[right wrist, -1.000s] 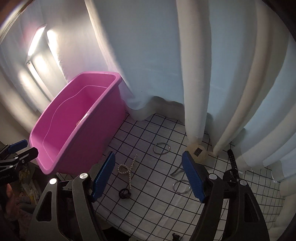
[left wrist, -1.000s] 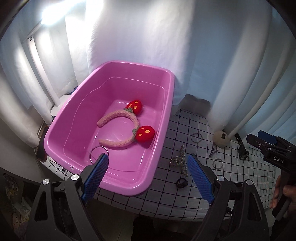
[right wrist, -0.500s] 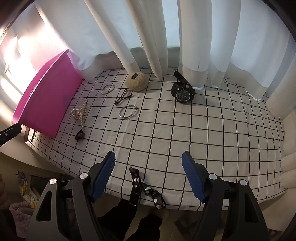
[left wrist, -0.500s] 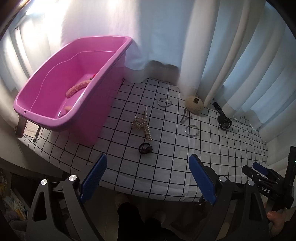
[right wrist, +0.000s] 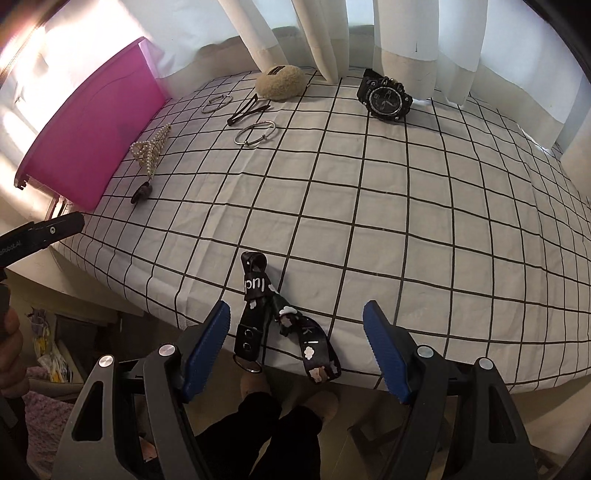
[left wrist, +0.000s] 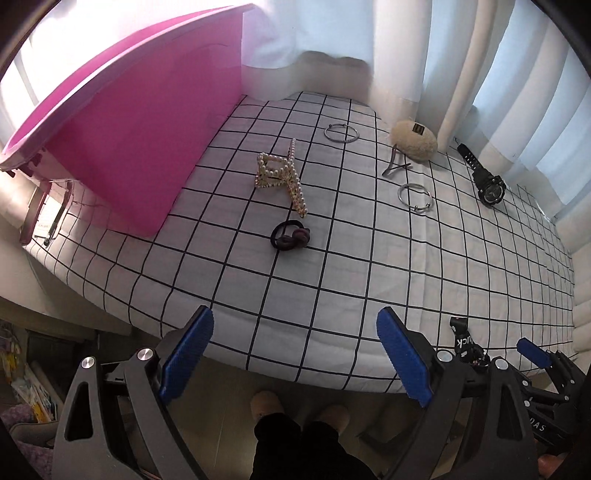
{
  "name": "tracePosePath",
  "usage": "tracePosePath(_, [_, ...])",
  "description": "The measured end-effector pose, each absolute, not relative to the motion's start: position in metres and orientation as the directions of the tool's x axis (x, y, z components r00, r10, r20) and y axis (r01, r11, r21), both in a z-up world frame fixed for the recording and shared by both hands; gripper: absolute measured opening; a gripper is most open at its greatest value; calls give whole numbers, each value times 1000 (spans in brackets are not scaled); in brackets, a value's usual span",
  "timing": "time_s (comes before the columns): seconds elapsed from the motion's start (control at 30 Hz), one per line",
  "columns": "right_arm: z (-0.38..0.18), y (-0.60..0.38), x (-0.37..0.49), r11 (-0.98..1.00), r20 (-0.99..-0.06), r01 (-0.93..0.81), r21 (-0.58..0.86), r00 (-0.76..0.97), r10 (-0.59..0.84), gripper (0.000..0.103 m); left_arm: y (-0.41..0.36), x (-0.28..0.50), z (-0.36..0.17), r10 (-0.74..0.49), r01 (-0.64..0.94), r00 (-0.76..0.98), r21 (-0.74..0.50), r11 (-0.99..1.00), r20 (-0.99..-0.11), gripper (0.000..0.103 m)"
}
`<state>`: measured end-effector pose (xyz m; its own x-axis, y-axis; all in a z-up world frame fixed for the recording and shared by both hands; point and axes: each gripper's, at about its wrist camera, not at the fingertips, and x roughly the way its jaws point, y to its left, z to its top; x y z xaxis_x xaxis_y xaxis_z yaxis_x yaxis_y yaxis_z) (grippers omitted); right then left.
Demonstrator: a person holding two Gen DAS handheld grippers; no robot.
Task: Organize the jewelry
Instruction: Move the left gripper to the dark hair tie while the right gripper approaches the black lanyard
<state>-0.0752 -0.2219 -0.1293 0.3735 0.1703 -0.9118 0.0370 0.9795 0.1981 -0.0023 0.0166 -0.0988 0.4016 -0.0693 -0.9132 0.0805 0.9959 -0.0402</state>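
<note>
A pink tub [left wrist: 140, 122] [right wrist: 88, 140] stands at the left of the checked tablecloth [left wrist: 332, 258] [right wrist: 369, 206]. On the cloth lie a pearl hair clip [left wrist: 282, 173] [right wrist: 151, 149], a dark hair tie [left wrist: 290, 236] [right wrist: 142, 192], two silver bangles [left wrist: 341, 133] [left wrist: 414, 195] [right wrist: 256, 133], a dark hairpin [left wrist: 396, 166] [right wrist: 245, 109], a fluffy beige clip [left wrist: 414, 140] [right wrist: 281, 83] and a black watch [left wrist: 485, 181] [right wrist: 386, 98]. My left gripper [left wrist: 295, 354] hangs open over the front edge, short of the hair tie. My right gripper [right wrist: 297, 345] is open, a black printed strap [right wrist: 266, 317] lying between its fingers, untouched.
White curtains [right wrist: 406, 29] close off the back and right of the table. The table's front edge drops to the floor, where a person's dark legs and slippers [left wrist: 299, 417] stand. Papers and clutter [left wrist: 33, 398] lie low on the left.
Both grippers have come down and away from the tub toward the table's front edge. The tub's inside with the strawberry headband has gone out of sight. The strap now lies between the right fingers.
</note>
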Motion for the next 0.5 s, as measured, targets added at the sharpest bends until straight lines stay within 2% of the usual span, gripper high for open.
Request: tracePosePath(0.5, [-169, -200, -65, 996, -919, 46, 79, 390, 55, 71, 19, 39, -160, -102, 129, 409, -53, 990, -907, 88])
